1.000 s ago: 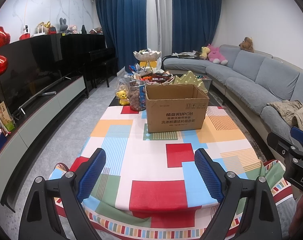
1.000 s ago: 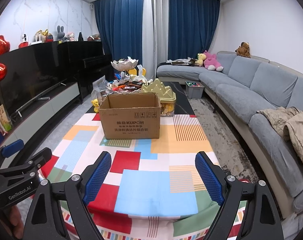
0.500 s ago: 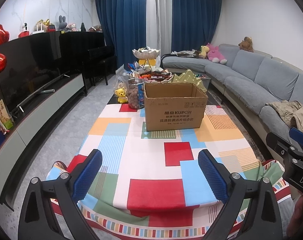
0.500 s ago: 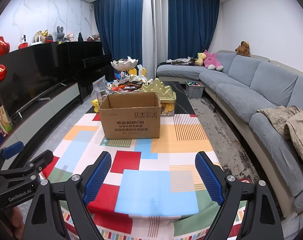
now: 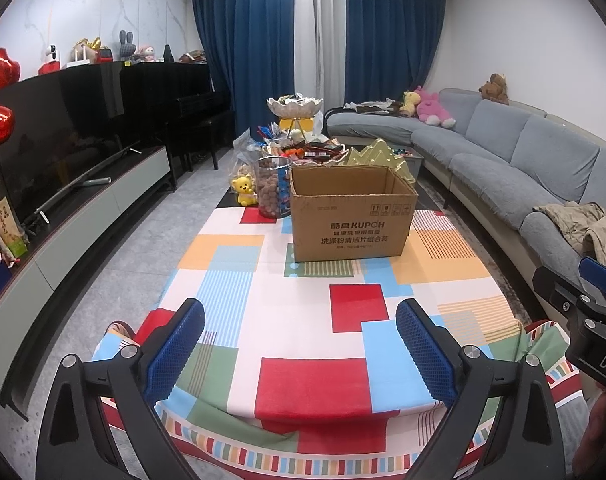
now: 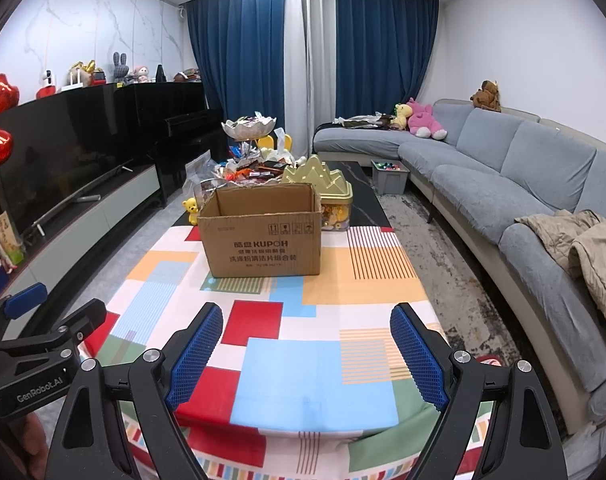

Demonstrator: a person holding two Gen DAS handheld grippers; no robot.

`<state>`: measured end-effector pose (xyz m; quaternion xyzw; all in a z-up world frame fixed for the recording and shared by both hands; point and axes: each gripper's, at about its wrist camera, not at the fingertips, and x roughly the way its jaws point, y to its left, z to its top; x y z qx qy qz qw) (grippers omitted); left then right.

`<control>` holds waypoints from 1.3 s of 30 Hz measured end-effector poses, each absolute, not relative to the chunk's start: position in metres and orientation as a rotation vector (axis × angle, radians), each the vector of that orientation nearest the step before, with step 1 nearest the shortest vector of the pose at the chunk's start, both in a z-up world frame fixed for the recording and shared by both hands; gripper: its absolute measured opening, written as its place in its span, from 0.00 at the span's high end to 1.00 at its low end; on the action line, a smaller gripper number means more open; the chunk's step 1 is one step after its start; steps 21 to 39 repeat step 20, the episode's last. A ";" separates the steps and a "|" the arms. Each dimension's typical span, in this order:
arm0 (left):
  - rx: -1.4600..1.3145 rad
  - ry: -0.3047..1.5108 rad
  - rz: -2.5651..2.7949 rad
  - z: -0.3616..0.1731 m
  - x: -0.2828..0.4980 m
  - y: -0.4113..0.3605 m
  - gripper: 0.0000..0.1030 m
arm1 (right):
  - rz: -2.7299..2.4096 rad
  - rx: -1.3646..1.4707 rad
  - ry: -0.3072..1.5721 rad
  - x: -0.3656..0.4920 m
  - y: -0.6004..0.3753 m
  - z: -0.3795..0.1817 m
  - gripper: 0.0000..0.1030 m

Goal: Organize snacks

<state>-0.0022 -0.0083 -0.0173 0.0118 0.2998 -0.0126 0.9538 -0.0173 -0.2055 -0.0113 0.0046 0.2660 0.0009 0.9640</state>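
An open brown cardboard box (image 5: 351, 216) (image 6: 263, 236) stands in the middle of the table, on a colourful patchwork cloth (image 5: 231, 280) (image 6: 375, 264). Behind it lie a heap of wrapped snacks (image 5: 303, 148) (image 6: 247, 172), a clear jar of brown snacks (image 5: 271, 192) and a gold tin (image 6: 331, 196). My left gripper (image 5: 299, 312) hovers over the near end of the cloth, open wide with nothing between its blue pads. My right gripper (image 6: 307, 314) hangs beside it, also open and holding nothing. Both are well short of the box.
A small yellow bear toy (image 5: 243, 190) sits left of the jar. A grey sofa (image 6: 503, 184) with jackets (image 6: 575, 240) runs along the right. A large TV (image 5: 63, 140) on a low cabinet lines the left. A grey bin (image 6: 389, 176) stands beyond the table.
My left gripper's jaws have spread a little wider. The right gripper, the box and the snacks have not moved.
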 end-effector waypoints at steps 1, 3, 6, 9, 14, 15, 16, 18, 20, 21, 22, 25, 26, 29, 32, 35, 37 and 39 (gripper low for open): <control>0.025 0.609 -0.024 -0.018 -0.002 -0.007 0.05 | 0.002 0.010 0.538 -0.017 -0.205 -0.011 0.16; 0.025 0.610 -0.025 -0.018 -0.002 -0.007 0.05 | 0.002 0.010 0.538 -0.017 -0.206 -0.011 0.16; 0.024 0.610 -0.025 -0.018 -0.002 -0.008 0.05 | 0.002 0.010 0.539 -0.017 -0.206 -0.012 0.16; 0.023 0.613 -0.027 -0.020 -0.001 -0.005 0.05 | 0.001 0.011 0.541 -0.017 -0.204 -0.013 0.16; 0.021 0.614 -0.029 -0.021 -0.001 -0.004 0.05 | 0.002 0.010 0.541 -0.017 -0.204 -0.013 0.16; 0.020 0.614 -0.029 -0.021 0.000 -0.004 0.05 | 0.002 0.011 0.541 -0.017 -0.204 -0.013 0.16; 0.021 0.613 -0.029 -0.021 0.000 -0.004 0.05 | 0.001 0.011 0.541 -0.017 -0.205 -0.013 0.16; 0.021 0.610 -0.031 -0.021 0.000 -0.004 0.05 | 0.002 0.012 0.541 -0.017 -0.205 -0.012 0.16; 0.020 0.612 -0.032 -0.022 0.001 -0.004 0.05 | 0.002 0.010 0.542 -0.017 -0.205 -0.013 0.16; 0.020 0.612 -0.032 -0.022 0.001 -0.004 0.05 | 0.002 0.010 0.542 -0.017 -0.205 -0.013 0.16; 0.020 0.612 -0.032 -0.022 0.001 -0.004 0.05 | 0.002 0.010 0.542 -0.017 -0.205 -0.013 0.16; 0.020 0.612 -0.032 -0.022 0.001 -0.004 0.05 | 0.002 0.010 0.542 -0.017 -0.205 -0.013 0.16; 0.020 0.612 -0.032 -0.022 0.001 -0.004 0.05 | 0.002 0.010 0.542 -0.017 -0.205 -0.013 0.16; 0.020 0.612 -0.032 -0.022 0.001 -0.004 0.05 | 0.002 0.010 0.542 -0.017 -0.205 -0.013 0.16; 0.020 0.612 -0.032 -0.022 0.001 -0.004 0.05 | 0.002 0.010 0.542 -0.017 -0.205 -0.013 0.16; 0.020 0.612 -0.032 -0.022 0.001 -0.004 0.05 | 0.002 0.010 0.542 -0.017 -0.205 -0.013 0.16; 0.020 0.612 -0.032 -0.022 0.001 -0.004 0.05 | 0.002 0.010 0.542 -0.017 -0.205 -0.013 0.16; 0.020 0.612 -0.032 -0.022 0.001 -0.004 0.05 | 0.002 0.010 0.542 -0.017 -0.205 -0.013 0.16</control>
